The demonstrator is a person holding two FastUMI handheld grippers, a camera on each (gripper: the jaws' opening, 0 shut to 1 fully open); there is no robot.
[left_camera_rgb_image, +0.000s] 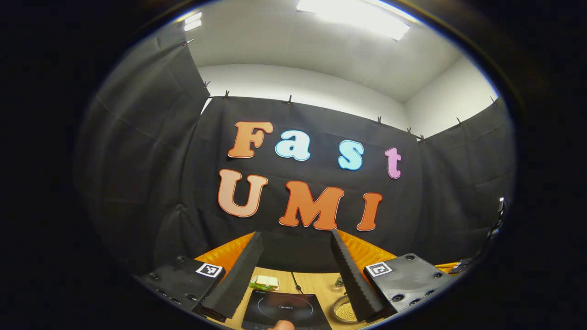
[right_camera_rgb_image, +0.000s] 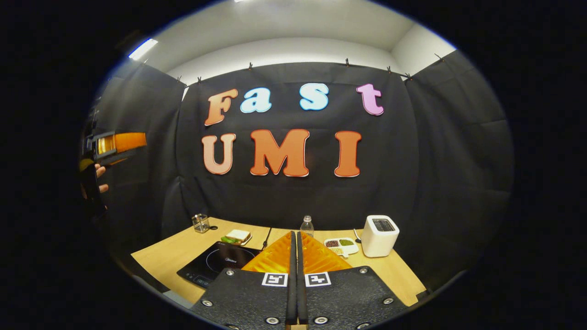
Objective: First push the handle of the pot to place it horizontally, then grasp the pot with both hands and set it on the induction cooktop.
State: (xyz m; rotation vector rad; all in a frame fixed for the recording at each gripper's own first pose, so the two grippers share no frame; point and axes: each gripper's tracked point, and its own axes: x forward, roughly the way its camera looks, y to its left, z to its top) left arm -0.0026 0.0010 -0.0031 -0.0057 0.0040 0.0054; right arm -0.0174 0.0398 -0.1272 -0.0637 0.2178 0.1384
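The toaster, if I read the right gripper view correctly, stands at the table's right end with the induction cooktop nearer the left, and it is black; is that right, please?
Not quite: the toaster is white, not black, as the right gripper view shows. The rest holds: it stands at the right end of the table, with the induction cooktop nearer the left.

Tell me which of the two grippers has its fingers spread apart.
The left gripper: its fingers stand wide apart above the cooktop, while the right gripper has its fingers closed together.

Induction cooktop (right_camera_rgb_image: 215,265) on the table's (right_camera_rgb_image: 169,256) left part, sandwich plate (right_camera_rgb_image: 237,237) behind it, toaster (right_camera_rgb_image: 379,235) far right.
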